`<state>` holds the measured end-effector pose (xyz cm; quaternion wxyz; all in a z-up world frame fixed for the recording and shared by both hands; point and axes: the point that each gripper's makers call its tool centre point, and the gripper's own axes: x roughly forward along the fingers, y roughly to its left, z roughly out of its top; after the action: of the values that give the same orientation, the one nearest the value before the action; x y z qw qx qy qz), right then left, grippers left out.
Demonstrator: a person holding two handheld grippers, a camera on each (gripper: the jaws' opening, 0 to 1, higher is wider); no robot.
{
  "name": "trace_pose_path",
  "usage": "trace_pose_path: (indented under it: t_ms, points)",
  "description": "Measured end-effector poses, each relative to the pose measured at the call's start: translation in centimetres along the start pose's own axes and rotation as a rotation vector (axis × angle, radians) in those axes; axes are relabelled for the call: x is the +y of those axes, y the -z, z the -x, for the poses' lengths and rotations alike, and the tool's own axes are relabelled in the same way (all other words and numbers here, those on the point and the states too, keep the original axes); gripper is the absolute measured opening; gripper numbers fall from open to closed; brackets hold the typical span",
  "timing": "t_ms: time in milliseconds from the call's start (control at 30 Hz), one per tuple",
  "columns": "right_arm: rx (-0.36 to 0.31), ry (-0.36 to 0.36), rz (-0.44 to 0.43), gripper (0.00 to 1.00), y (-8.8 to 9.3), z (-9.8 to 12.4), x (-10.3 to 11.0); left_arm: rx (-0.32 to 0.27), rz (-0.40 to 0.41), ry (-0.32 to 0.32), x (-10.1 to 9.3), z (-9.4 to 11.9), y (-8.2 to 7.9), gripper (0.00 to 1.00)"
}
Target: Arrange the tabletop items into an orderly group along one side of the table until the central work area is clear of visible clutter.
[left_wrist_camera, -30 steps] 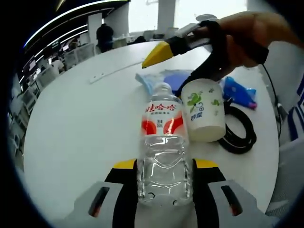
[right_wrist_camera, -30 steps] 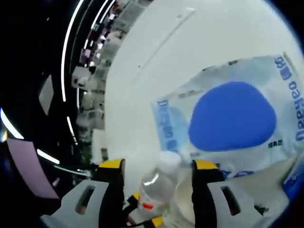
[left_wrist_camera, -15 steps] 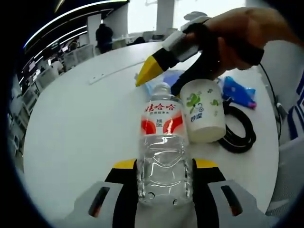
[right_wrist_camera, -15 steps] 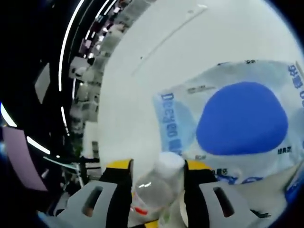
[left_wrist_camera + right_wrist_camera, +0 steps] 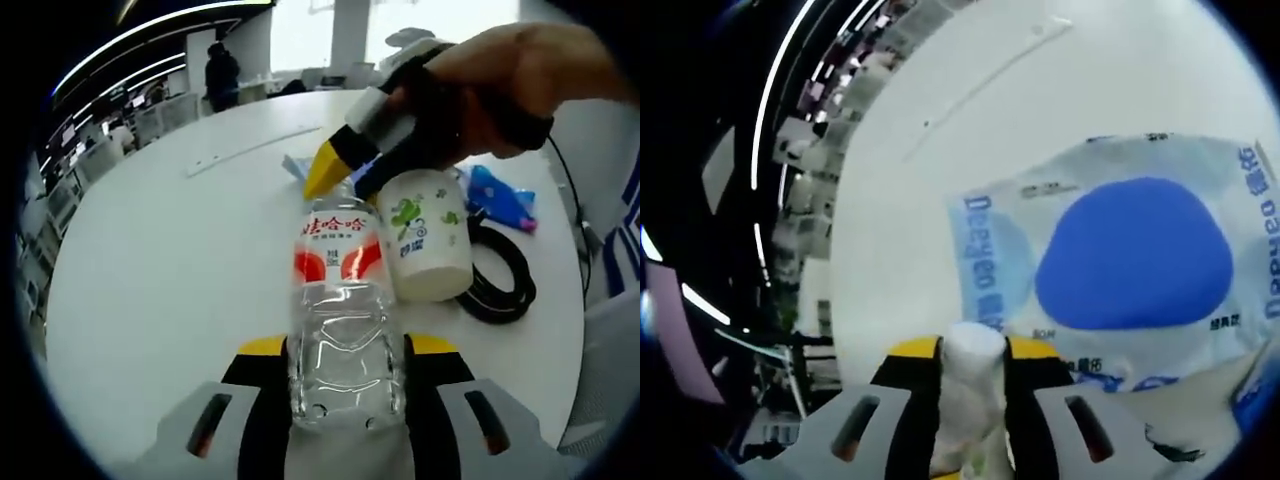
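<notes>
A clear water bottle point(image 5: 345, 330) with a red and white label stands upright between the jaws of my left gripper point(image 5: 347, 346), which is shut on its body. My right gripper point(image 5: 348, 182), held by a hand point(image 5: 520, 75), comes in from the upper right with its yellow tip at the bottle's top. In the right gripper view, my right gripper point(image 5: 973, 354) has its jaws pressed on both sides of the white cap point(image 5: 974, 338). A white paper cup point(image 5: 428, 240) with a green print stands right beside the bottle.
A flat wipes pack point(image 5: 1120, 260) with a blue oval lies on the white round table point(image 5: 170, 260) beyond the bottle. A black cable coil point(image 5: 510, 285) and a small blue packet point(image 5: 500, 195) lie to the right. A white strip point(image 5: 250, 148) lies further off.
My right gripper has come down onto the bottle's top and its jaws have narrowed until they meet the cap. The left gripper and bottle have held still.
</notes>
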<state>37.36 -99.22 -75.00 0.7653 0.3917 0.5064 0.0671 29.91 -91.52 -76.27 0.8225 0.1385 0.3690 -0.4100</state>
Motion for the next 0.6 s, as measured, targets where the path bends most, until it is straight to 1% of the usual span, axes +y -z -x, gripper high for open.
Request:
trace_pose_path:
  t_ms: [100,200,400,600]
  points:
    - [-0.025,-0.012,0.028,0.19,0.0,0.3,0.5,0.000,0.003,0.001,-0.1,0.0,0.0,0.41]
    - [-0.056,-0.046,0.081,0.19,-0.3,0.7,1.4,0.000,0.007,-0.001,-0.1,0.3,0.1,0.41]
    - [-0.106,-0.079,0.135,0.19,-0.4,1.6,2.4,-0.029,0.018,-0.007,-0.5,0.6,-0.2,0.40]
    - [-0.164,-0.143,0.245,0.19,-0.8,2.7,4.7,-0.058,0.037,-0.028,-0.5,1.0,-0.5,0.40]
